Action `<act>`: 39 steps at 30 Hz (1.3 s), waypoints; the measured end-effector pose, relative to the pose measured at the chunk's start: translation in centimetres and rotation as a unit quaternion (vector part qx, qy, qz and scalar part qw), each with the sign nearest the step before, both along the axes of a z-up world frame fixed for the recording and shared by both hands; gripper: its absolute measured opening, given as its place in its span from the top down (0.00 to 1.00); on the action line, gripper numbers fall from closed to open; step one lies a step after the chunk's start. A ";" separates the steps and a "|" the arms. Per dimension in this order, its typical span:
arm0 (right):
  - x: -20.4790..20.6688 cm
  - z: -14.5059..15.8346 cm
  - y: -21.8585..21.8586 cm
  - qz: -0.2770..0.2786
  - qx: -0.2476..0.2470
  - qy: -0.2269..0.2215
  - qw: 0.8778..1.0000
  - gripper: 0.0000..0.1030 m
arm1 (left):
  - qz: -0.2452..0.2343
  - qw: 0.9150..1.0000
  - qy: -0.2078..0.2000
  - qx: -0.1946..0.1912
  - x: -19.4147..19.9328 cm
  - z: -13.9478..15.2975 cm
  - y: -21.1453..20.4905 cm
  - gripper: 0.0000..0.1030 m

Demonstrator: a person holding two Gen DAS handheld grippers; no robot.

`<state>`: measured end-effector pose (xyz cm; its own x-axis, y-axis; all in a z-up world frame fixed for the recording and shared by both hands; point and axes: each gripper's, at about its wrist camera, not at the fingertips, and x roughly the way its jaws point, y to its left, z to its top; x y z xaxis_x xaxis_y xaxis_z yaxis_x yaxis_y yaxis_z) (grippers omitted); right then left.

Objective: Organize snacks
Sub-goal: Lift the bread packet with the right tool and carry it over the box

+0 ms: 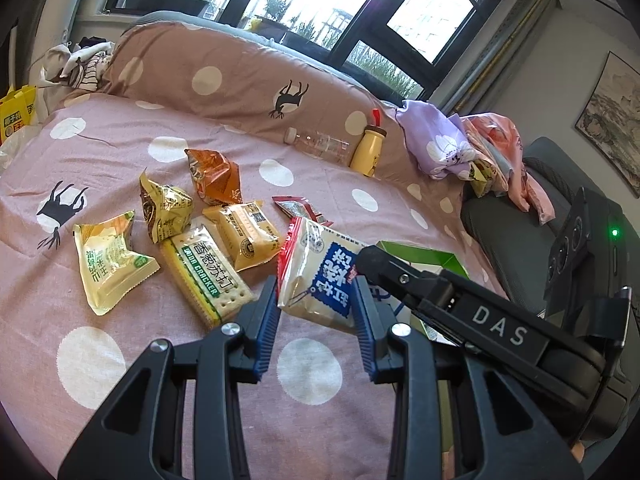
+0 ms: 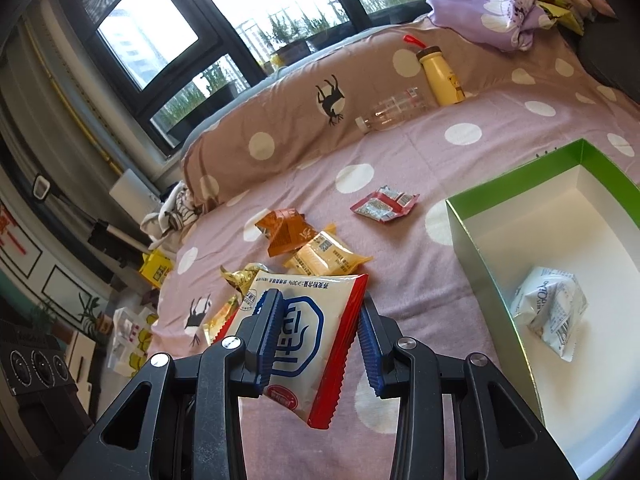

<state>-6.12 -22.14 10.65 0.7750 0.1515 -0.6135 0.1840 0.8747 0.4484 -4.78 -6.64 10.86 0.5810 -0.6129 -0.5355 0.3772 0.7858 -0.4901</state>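
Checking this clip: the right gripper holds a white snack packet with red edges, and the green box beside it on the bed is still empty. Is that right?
Not quite. The right gripper does hold the white snack packet with red edges, but the green box is not empty: a white wrapped snack already lies inside it, as the right wrist view shows.

You are working over a bed (image 1: 120, 184) spread with a pink sheet dotted white and printed with dark deer. Along the far edge of the bed lies a long brown bolster (image 1: 240, 76) in the same dots. Behind the bolster stands a big window (image 1: 304, 4) with dark frames, bright daylight pouring in, and potted plants (image 1: 276, 8) on the ledge outside. At the right end of the bolster you see a heap of purple flowered cloth (image 1: 436, 144). Beyond that heap, on the grey wall, hangs a framed landscape picture (image 1: 612, 120). Beside the bed's right edge sits a dark chair (image 1: 516, 224).
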 end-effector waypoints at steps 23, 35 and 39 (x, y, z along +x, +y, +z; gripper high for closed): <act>-3.2 1.9 -7.5 -0.093 0.046 -0.035 0.994 0.62 | -0.117 0.990 -0.042 0.069 0.5 3.6 -8.3 0.67; -4.1 1.3 -10.0 -0.150 0.030 -0.013 0.988 0.62 | -0.139 0.989 -0.026 0.045 0.8 2.0 -11.1 0.69; -4.4 1.0 -10.4 -0.154 0.029 -0.003 0.988 0.62 | -0.145 0.988 -0.023 0.043 0.6 1.8 -11.6 0.69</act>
<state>-10.48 -32.51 11.63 0.7937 -0.0574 -0.6056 0.4339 0.7512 0.4974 -4.14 -18.21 12.62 0.4131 -0.7099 -0.5704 0.6126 0.6801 -0.4027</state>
